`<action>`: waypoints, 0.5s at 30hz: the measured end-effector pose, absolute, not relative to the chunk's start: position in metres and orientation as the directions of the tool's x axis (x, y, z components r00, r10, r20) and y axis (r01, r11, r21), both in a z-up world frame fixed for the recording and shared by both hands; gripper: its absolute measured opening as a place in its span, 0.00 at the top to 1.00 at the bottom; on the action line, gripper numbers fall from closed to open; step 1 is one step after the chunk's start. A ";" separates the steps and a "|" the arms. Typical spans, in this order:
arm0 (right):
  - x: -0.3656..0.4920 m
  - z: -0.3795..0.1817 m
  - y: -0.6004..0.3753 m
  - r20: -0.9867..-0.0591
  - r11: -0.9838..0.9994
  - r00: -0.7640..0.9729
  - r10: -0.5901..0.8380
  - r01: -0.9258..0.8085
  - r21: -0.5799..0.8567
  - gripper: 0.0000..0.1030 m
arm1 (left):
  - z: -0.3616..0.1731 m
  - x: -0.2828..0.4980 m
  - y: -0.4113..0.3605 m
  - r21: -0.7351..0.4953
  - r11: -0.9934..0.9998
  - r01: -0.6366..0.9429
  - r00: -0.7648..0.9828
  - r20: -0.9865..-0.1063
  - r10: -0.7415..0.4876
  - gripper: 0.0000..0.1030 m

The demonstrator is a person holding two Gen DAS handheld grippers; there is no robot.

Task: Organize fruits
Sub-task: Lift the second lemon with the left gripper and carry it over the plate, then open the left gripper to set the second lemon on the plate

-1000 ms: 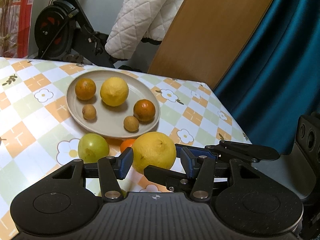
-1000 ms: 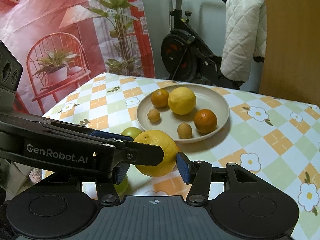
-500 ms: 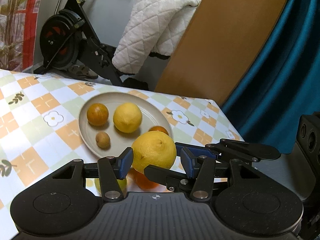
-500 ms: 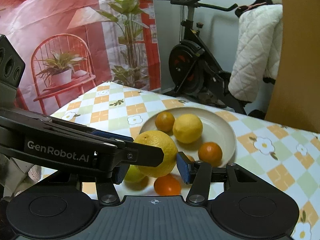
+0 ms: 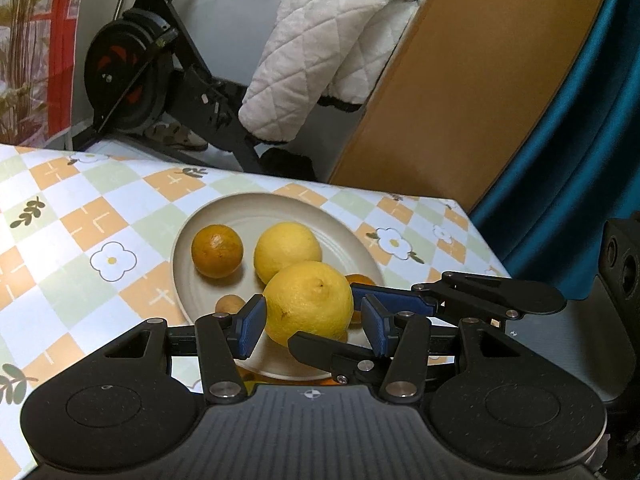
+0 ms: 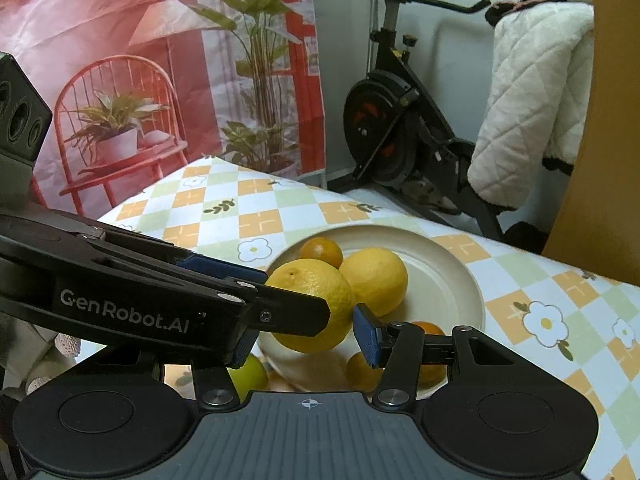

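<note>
Tablecloth point(image 5: 80, 216) of checked orange, green and white flower print covered the table, bearing a round beige plate point(image 5: 224, 216). Over its near rim hung a large bumpy yellow citrus point(image 5: 308, 304), clamped by both the left gripper point(image 5: 312, 326) and right gripper point(image 6: 304, 334). That fruit hid most of a small orange mandarin point(image 5: 360, 280); a green fruit point(image 6: 250, 376) showed only partly.

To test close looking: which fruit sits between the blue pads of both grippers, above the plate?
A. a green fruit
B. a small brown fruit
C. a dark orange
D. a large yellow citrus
D: the large yellow citrus sits between the pads of the left gripper and the right gripper, over the plate.
</note>
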State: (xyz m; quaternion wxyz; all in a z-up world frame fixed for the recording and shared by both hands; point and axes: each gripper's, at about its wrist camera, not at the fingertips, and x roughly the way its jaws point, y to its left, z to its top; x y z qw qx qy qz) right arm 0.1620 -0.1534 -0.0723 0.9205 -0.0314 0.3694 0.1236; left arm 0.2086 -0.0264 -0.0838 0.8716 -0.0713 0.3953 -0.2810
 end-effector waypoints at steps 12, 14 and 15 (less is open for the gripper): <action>0.180 -0.093 -0.154 -0.721 0.974 0.668 0.186 -0.222 0.046 0.54 | -0.097 0.224 -0.030 -0.328 0.853 0.407 0.515 -0.688 -0.510 0.48; 0.182 -0.094 -0.153 -0.726 0.976 0.664 0.180 -0.212 0.048 0.54 | -0.098 0.225 -0.031 -0.320 0.855 0.408 0.519 -0.688 -0.506 0.47; 0.182 -0.094 -0.153 -0.724 0.977 0.667 0.176 -0.209 0.045 0.54 | -0.098 0.226 -0.031 -0.315 0.856 0.409 0.520 -0.690 -0.503 0.47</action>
